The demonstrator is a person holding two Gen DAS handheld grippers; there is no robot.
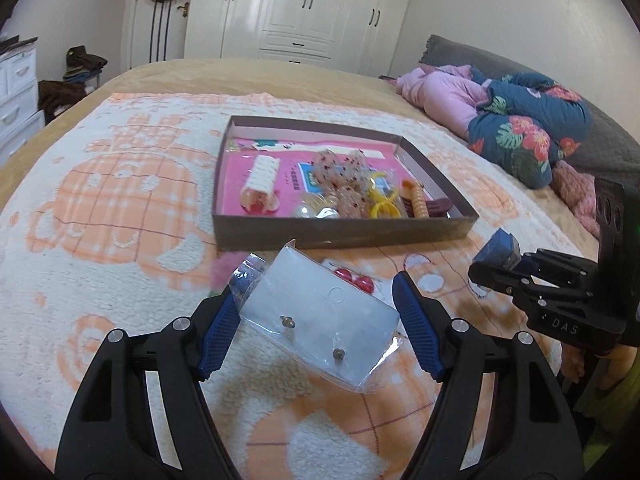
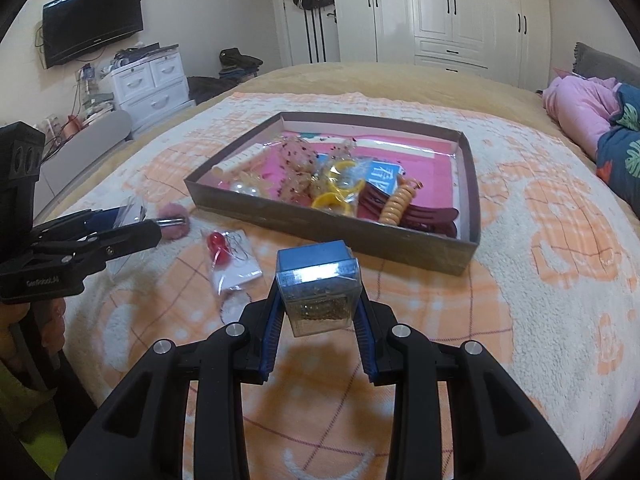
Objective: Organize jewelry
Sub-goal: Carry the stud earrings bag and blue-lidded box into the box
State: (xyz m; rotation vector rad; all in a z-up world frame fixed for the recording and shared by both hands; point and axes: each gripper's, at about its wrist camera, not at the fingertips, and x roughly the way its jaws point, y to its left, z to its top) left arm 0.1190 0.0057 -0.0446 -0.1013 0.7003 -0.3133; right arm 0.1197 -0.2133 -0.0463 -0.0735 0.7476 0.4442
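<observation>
A shallow brown box (image 1: 344,231) (image 2: 332,236) with a pink lining sits on the bed and holds hair clips, yellow rings, scrunchies and beads. My left gripper (image 1: 320,312) is shut on a clear plastic bag (image 1: 320,316) with two small stud earrings in it, held just above the blanket in front of the box. My right gripper (image 2: 318,312) is shut on a small clear box with a blue lid (image 2: 316,292) (image 1: 498,246), holding it near the box's front edge. A card with red bead earrings (image 2: 230,258) (image 1: 356,278) lies on the blanket between the grippers.
A pink pompom (image 2: 174,222) lies left of the box. Folded pink and floral bedding (image 1: 520,120) is piled at the right. The orange-and-white blanket (image 2: 540,260) covers the bed. Drawers (image 2: 152,84) and wardrobes (image 2: 460,12) stand beyond.
</observation>
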